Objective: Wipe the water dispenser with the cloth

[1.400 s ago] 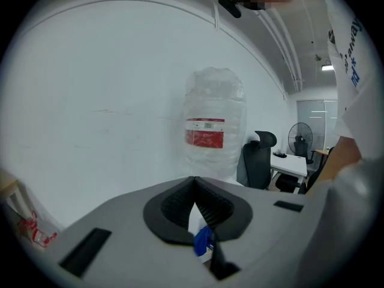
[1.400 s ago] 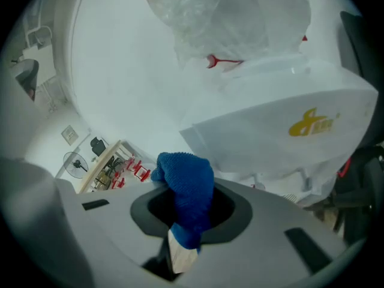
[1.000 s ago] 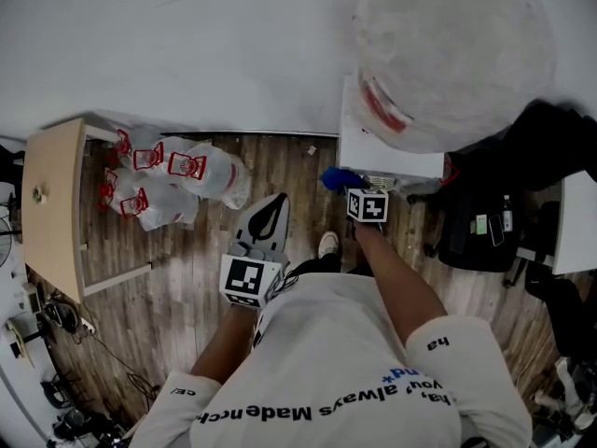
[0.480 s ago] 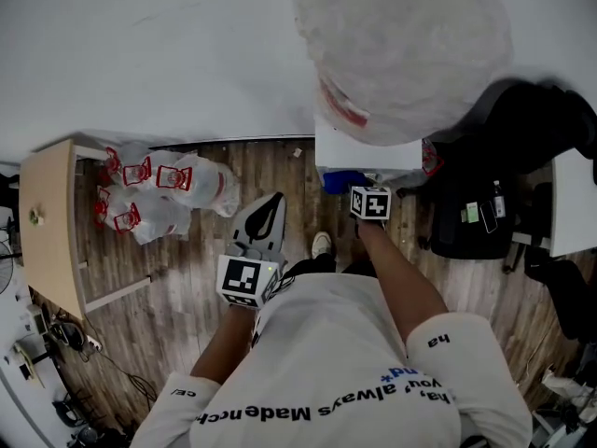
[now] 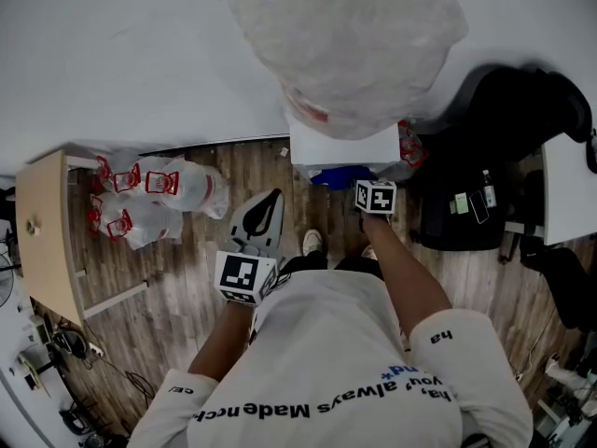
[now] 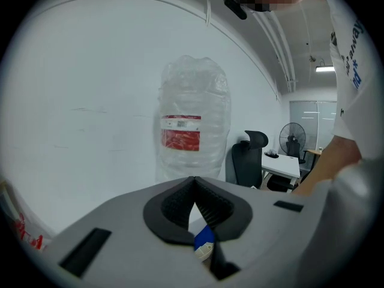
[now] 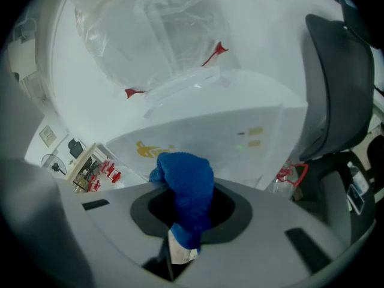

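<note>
The white water dispenser (image 5: 338,147) stands against the wall and carries a large bottle wrapped in clear plastic (image 5: 350,35). My right gripper (image 5: 362,183) is shut on a bunched blue cloth (image 5: 341,176), which is pressed against the dispenser's front, low under its top edge. In the right gripper view the blue cloth (image 7: 183,188) bulges out of the jaws, just in front of the white dispenser (image 7: 216,131) panel. My left gripper (image 5: 261,220) hangs to the left over the wooden floor, shut with nothing in it. In its own view the bottle (image 6: 195,128) stands straight ahead.
A black office chair (image 5: 508,119) and a dark bag (image 5: 457,217) stand close to the right of the dispenser. Plastic bags with red print (image 5: 149,194) lie on the floor at left, beside a light wooden table (image 5: 42,231). Cables (image 5: 56,343) lie at the lower left.
The view has shifted, so the dispenser now sits further left and higher. The cloth in my right gripper has gone from the dispenser's left front corner to the middle of its front. My left gripper stays shut.
</note>
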### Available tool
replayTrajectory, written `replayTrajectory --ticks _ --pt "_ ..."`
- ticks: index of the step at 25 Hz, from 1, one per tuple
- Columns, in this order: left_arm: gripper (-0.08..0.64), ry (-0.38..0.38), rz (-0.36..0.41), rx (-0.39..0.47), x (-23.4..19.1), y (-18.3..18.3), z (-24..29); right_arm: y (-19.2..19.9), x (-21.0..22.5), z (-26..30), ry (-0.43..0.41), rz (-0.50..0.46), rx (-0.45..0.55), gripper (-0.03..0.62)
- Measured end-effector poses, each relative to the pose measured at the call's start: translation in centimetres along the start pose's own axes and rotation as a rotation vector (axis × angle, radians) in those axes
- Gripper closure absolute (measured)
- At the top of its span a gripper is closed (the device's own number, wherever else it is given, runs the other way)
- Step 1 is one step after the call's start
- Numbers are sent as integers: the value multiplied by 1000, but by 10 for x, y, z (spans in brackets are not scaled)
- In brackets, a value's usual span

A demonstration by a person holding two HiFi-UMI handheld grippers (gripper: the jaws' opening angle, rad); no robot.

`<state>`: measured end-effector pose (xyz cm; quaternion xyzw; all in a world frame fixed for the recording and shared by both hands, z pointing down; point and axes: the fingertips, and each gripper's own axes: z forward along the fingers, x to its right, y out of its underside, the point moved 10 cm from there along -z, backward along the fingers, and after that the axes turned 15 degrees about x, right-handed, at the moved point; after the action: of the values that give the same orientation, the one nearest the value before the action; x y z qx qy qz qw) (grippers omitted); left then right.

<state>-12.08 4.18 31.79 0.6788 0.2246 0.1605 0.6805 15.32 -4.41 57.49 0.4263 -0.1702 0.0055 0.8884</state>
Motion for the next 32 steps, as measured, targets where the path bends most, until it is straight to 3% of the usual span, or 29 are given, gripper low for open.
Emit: replayTrajectory --ticks 16,32 --pt "541 48 -15 -18 52 7 35 -16 83 -31 70 -5 17 514" --pt "541 97 1 -43 55 23 57 -3 99 -4 47 -100 -67 512"
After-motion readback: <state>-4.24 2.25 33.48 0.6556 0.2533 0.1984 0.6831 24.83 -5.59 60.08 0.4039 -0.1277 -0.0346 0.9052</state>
